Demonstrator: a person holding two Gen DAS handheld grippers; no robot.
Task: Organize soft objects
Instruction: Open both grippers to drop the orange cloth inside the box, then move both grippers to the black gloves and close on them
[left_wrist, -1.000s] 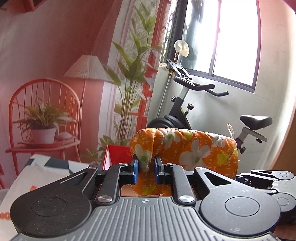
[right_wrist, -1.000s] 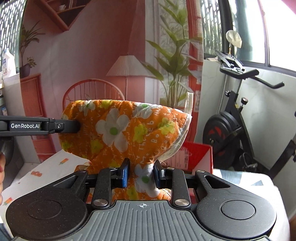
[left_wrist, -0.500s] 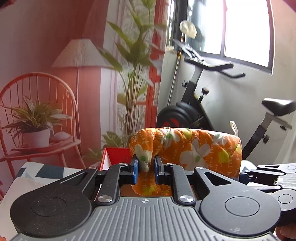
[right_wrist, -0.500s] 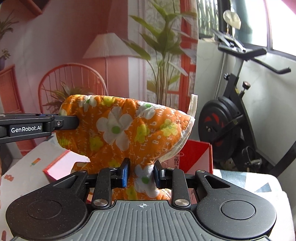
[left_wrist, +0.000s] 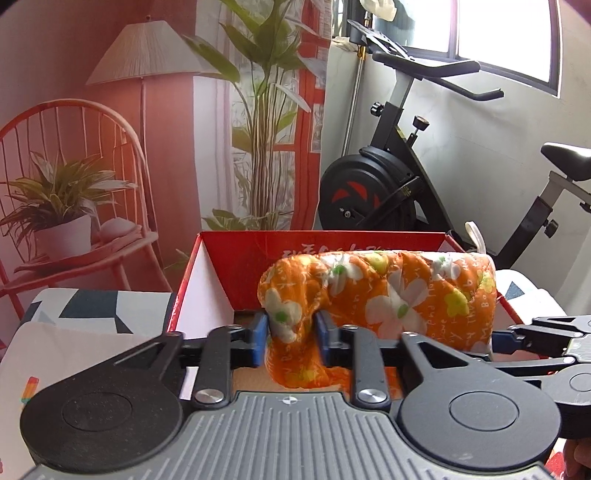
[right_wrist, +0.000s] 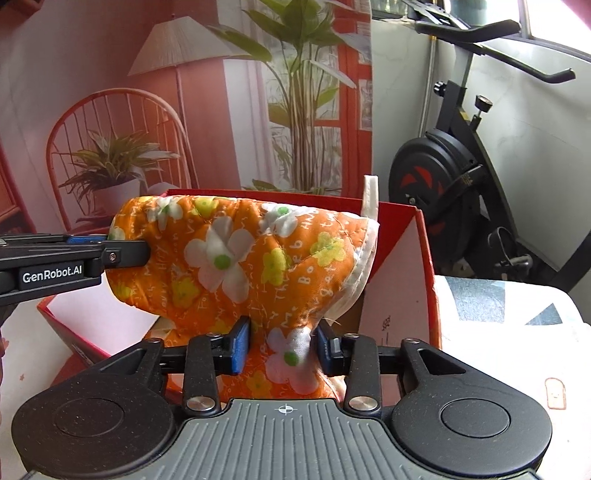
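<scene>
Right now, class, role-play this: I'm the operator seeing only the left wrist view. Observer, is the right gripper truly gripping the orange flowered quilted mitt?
Observer: Yes; the right gripper pinches the orange flowered quilted mitt between its blue pads, below the white-trimmed cuff.
Operator: Where is the red cardboard box's right wall?
Observer: The red cardboard box wall stands just right of that cuff.
Operator: And my left gripper?
Observer: The left gripper clamps the mitt's rounded tip.

The left gripper (left_wrist: 291, 338) has matte black linkage arms, blue pads (left_wrist: 259, 341) on its fingertips, silver pivot screws behind the jaws and a ribbed grey body. The right gripper (right_wrist: 282, 343) looks identical. White "GenRobot.AI" lettering marks the left gripper's side.
</scene>
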